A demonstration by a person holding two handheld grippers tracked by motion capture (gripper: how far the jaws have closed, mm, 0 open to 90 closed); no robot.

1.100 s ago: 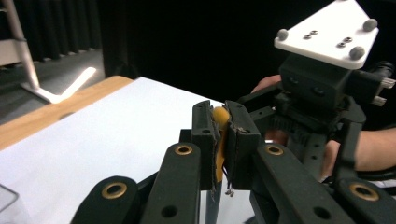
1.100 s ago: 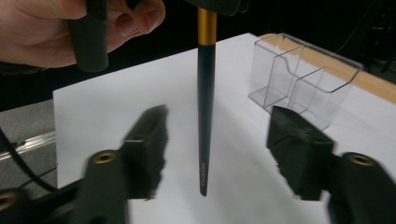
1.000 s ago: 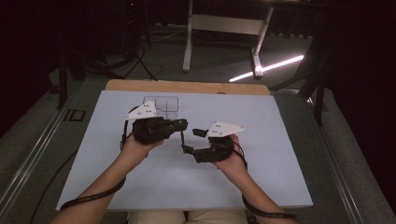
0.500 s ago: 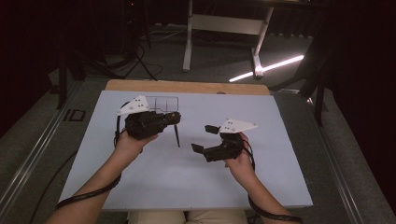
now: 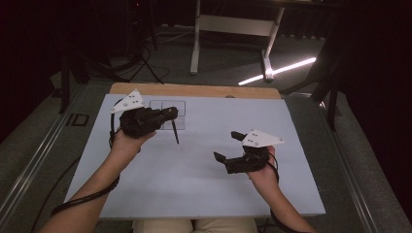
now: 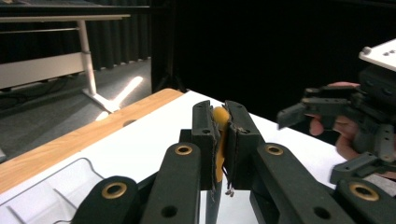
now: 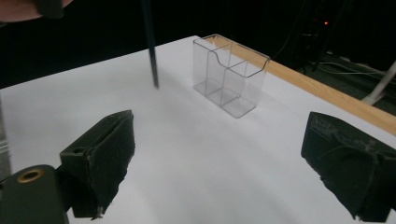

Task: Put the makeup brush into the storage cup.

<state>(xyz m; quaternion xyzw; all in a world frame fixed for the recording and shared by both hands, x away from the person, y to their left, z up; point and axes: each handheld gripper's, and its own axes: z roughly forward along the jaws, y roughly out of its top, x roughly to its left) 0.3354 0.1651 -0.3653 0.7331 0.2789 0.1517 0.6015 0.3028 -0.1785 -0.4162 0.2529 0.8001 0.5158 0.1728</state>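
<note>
My left gripper (image 5: 171, 114) hovers over the far left of the white table top (image 5: 204, 189), shut on a thin dark pencil (image 5: 174, 134) that hangs point-down from it. The left gripper view shows the pencil's yellow end (image 6: 220, 122) pinched between the left gripper's (image 6: 226, 116) two pads. A clear plastic compartment holder (image 5: 158, 106) stands just behind that hand. My right gripper (image 5: 227, 145) is at the near right, open; its jaws have just been opening and nothing is between them. From the right gripper (image 7: 222, 126) I see the pencil (image 7: 152, 56) beside the holder (image 7: 231, 74).
A wooden strip (image 5: 194, 90) runs along the table's far edge. Beyond it stand the legs of a white frame (image 5: 197, 43) on a dark floor, with a bright light streak (image 5: 277, 72). In the left gripper view the right hand's gripper (image 6: 322, 135) is off to the right.
The two hands have drawn apart: the left went left and farther back with the pencil, the right went right and nearer. The right jaws stand wider.
</note>
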